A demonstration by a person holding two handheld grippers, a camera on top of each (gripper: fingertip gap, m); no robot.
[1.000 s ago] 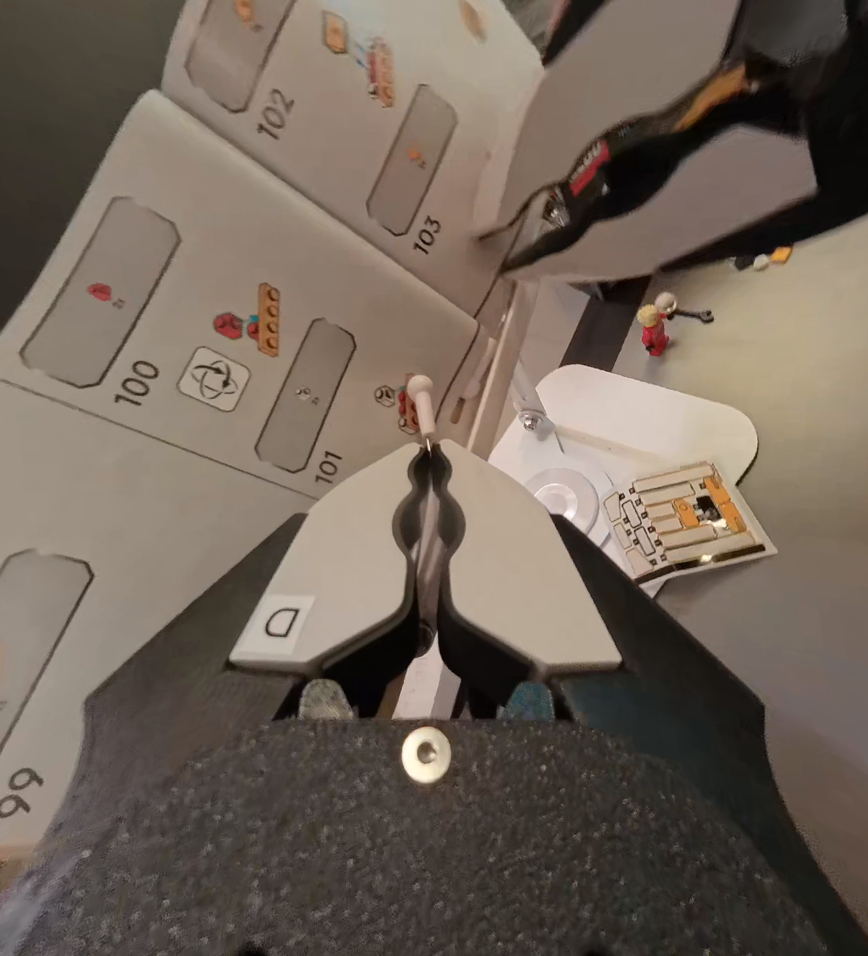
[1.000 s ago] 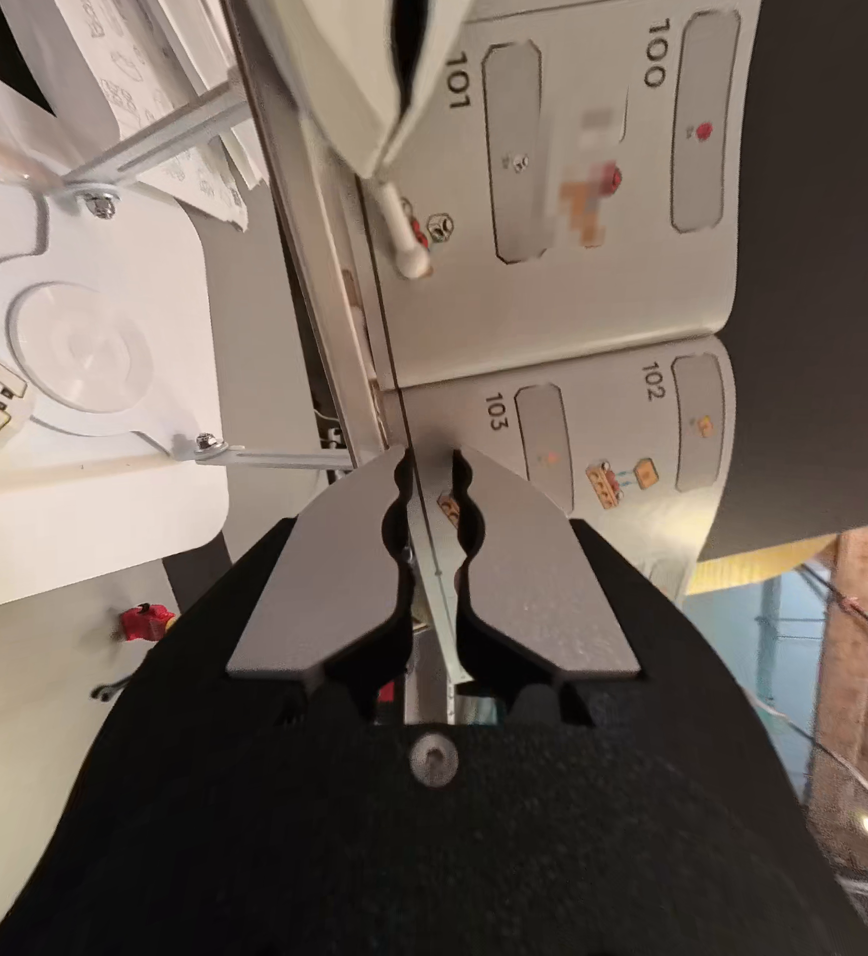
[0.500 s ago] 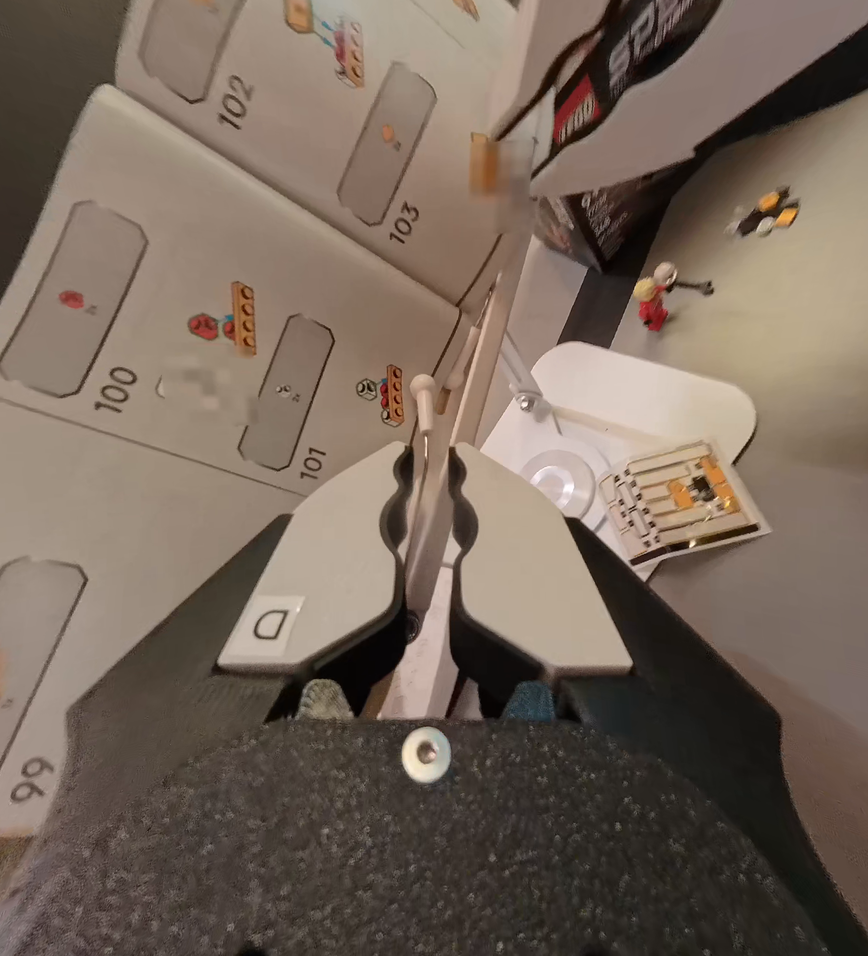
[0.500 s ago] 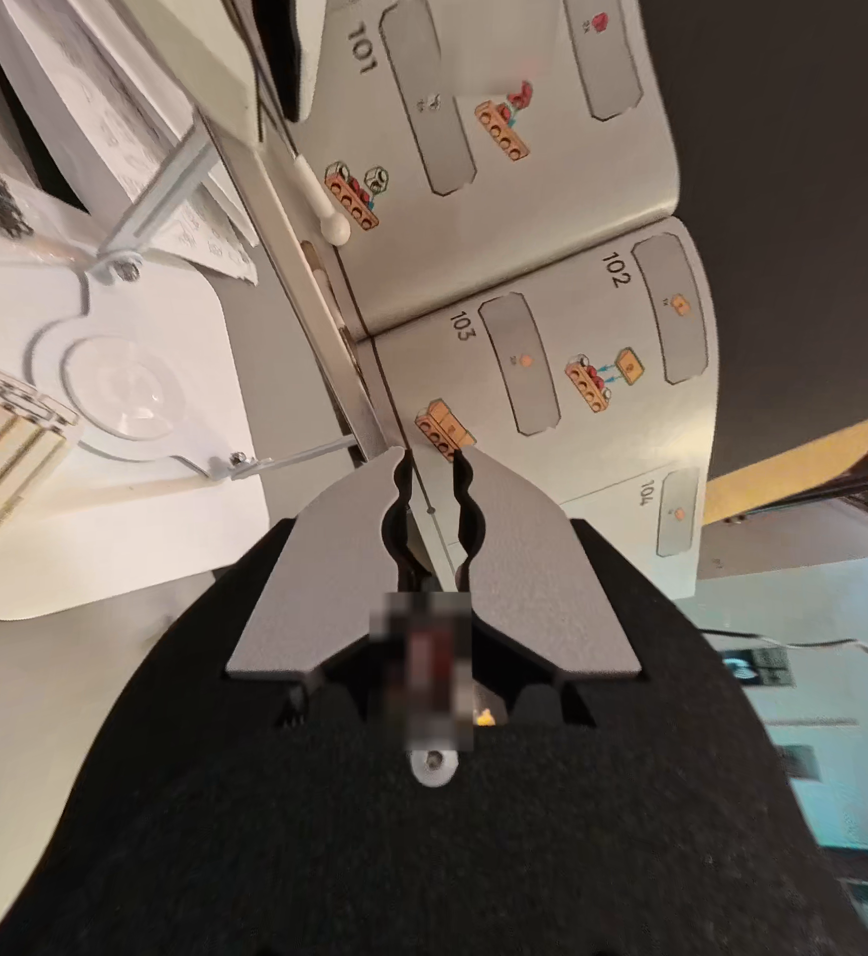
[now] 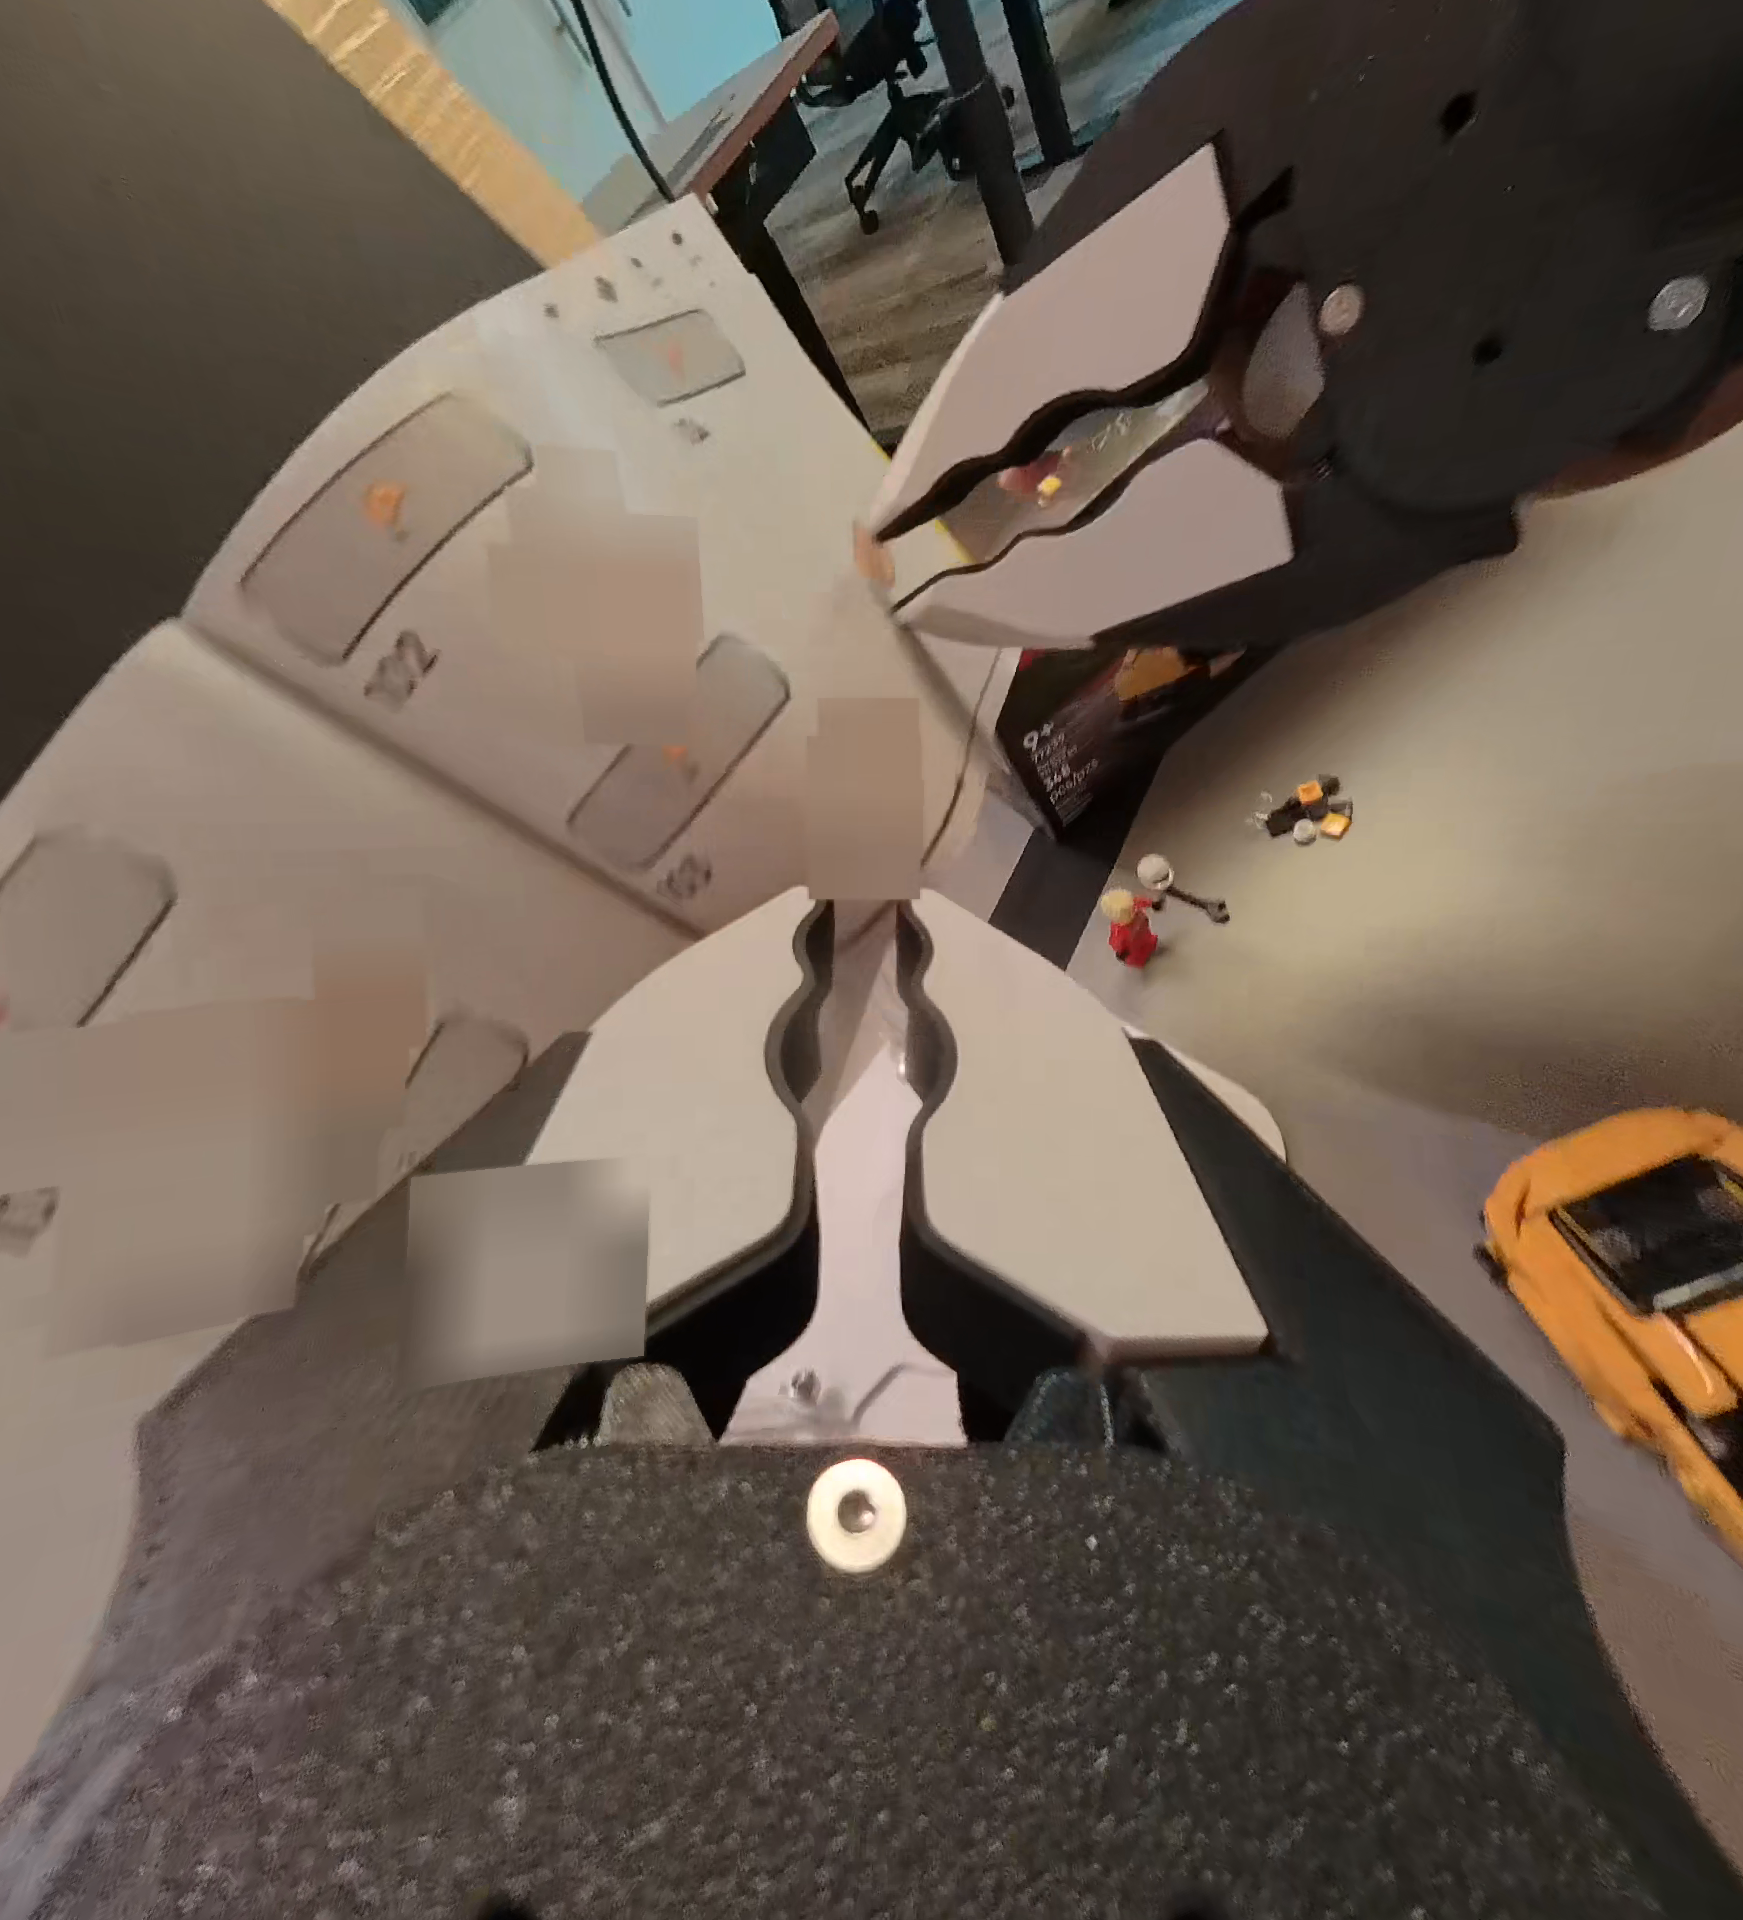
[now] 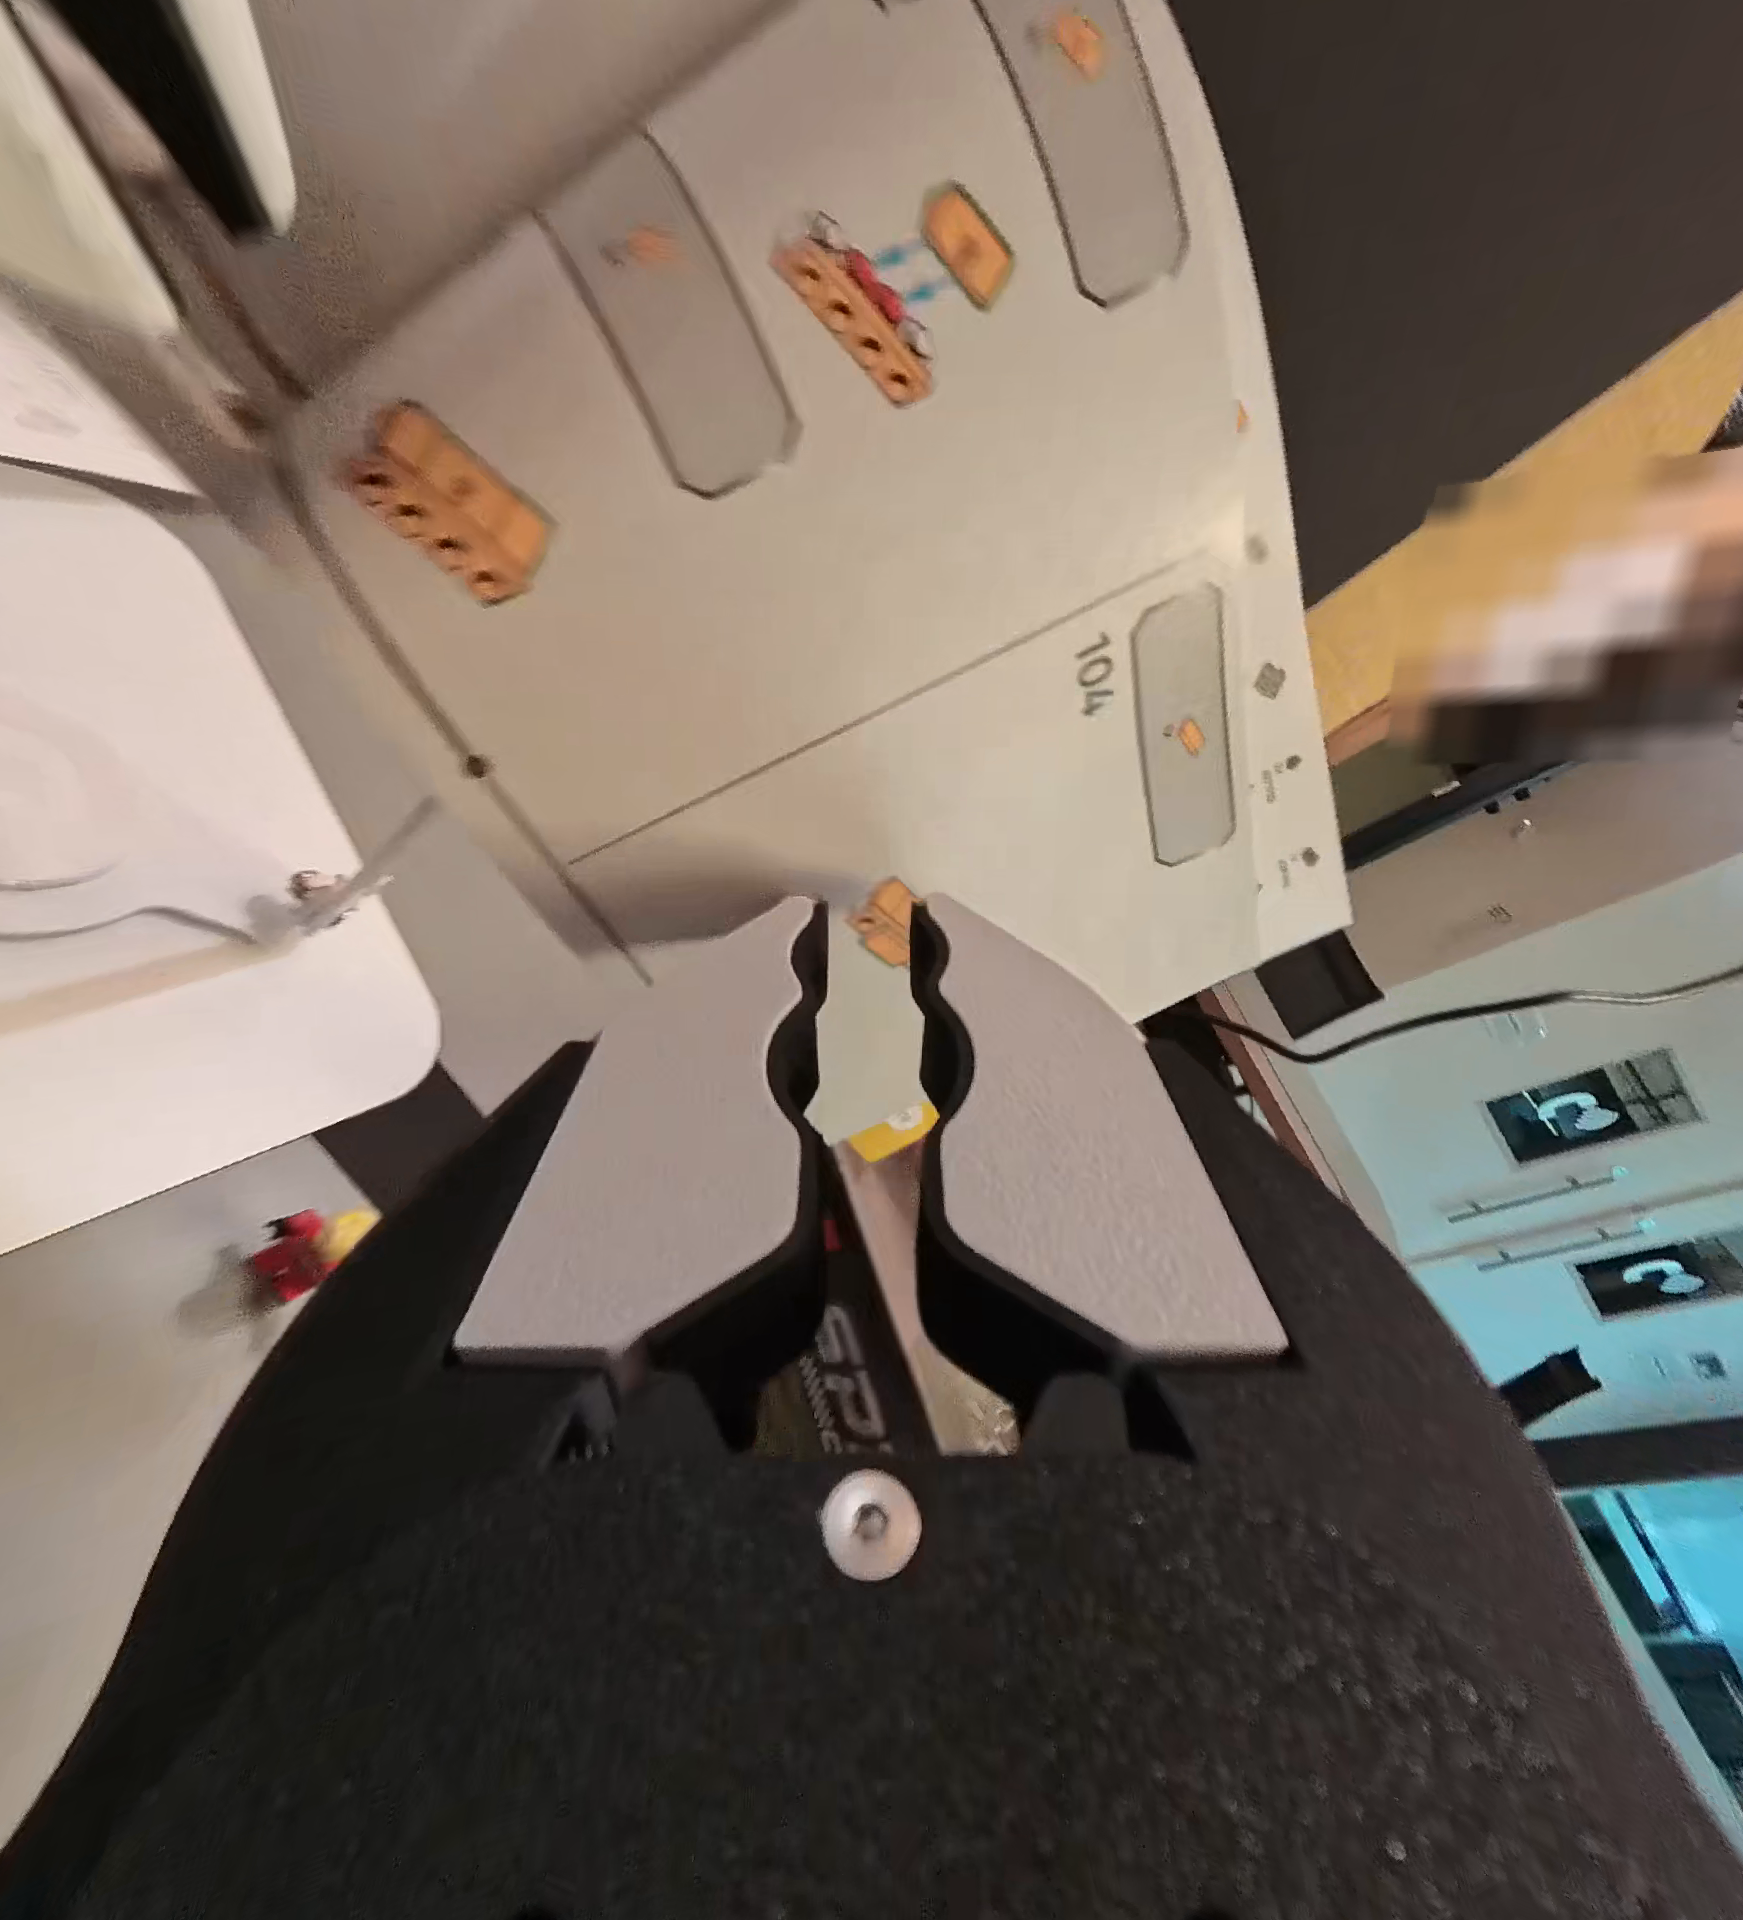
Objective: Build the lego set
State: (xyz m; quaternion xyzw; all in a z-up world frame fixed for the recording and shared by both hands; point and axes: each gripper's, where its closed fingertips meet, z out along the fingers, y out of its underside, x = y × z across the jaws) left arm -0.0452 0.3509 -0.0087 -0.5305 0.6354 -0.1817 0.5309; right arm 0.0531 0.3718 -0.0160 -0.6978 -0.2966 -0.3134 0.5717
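Note:
The open instruction booklet (image 5: 254, 831) stands on its holder, and its pages curve toward me. My left gripper (image 5: 863, 916) sits at the booklet's lower edge near the spine, with its jaws a narrow gap apart and nothing gripped. My right gripper (image 6: 869, 914) is at the bottom corner of the right-hand page (image 6: 950, 665). Its jaws are also slightly apart, and the page face shows through the gap. The right gripper also shows in the left wrist view (image 5: 885, 566), at that page's edge. An orange Lego car (image 5: 1677, 1320) sits on the grey table to the right.
A red minifigure (image 5: 1129, 930) stands by a small wrench, and it also shows in the right wrist view (image 6: 298, 1259). A little pile of loose pieces (image 5: 1306, 810) lies beyond it. The black set box (image 5: 1080, 732) sits behind the booklet. The white holder base (image 6: 150, 935) lies left of the booklet. Some 11 centimeters of space lies between my two pairs of fingers.
My left gripper has opened off the thin white-tipped rod it was shut on. Both grippers have moved toward the booklet's far page. The left view has tilted up, so the car and room now show.

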